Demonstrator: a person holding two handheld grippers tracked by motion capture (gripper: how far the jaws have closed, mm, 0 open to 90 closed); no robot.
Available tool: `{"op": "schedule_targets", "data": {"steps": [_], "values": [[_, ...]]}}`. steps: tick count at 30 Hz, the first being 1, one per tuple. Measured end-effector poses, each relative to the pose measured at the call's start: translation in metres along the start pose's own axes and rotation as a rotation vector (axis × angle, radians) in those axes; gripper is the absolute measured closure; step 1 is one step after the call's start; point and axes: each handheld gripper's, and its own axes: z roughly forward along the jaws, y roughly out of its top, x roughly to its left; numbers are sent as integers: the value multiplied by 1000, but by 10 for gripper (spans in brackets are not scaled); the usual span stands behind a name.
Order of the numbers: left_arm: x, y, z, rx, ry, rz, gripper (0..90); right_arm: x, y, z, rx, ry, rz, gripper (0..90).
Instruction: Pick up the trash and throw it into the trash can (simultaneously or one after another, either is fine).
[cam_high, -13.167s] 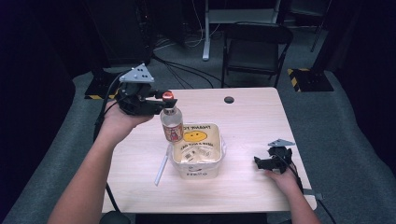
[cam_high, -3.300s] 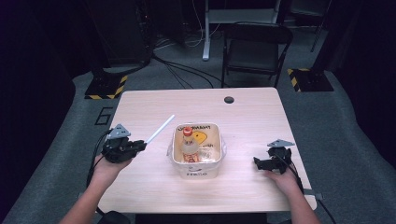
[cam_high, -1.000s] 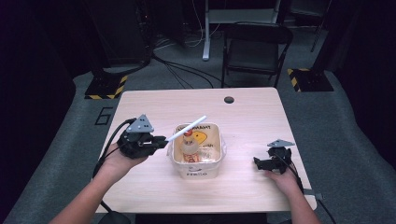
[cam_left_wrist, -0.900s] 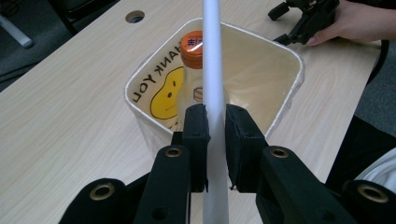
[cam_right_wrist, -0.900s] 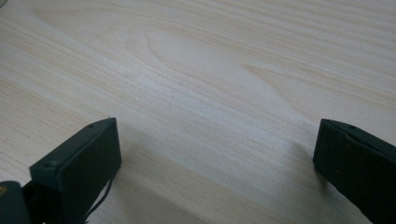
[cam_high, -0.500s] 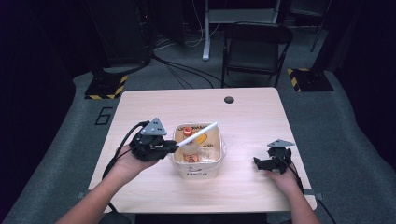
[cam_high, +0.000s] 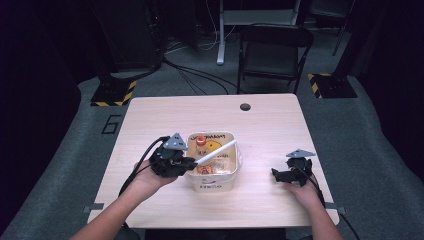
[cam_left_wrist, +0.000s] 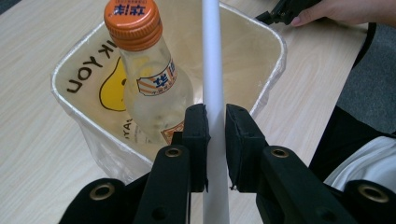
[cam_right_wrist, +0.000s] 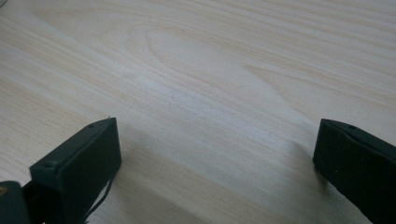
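A clear square tub with a yellow smiley print stands at the table's middle front. Inside it lies a glass bottle with an orange cap. My left gripper is at the tub's left rim, shut on a long white stick that slants up over the tub. In the left gripper view the stick runs straight up between the pads, over the tub. My right gripper rests on the table at the right, open, nothing between its fingers.
The wooden table has a round cable hole near its far edge. A black chair stands beyond the table. The other hand and gripper lie past the tub in the left gripper view.
My left gripper has carried the white stick rightward from the table's left to the tub's rim, the stick now lying lower over the tub. The right gripper has not moved.
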Motion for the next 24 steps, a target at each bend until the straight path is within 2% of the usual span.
{"op": "schedule_targets", "data": {"steps": [16,24], "values": [[2,-6,6,47,5,-33,788,0,0,0,-1,0,-2,1],[3,-2,12,42,6,-78,788,0,0,0,-1,0,-2,1]]}}
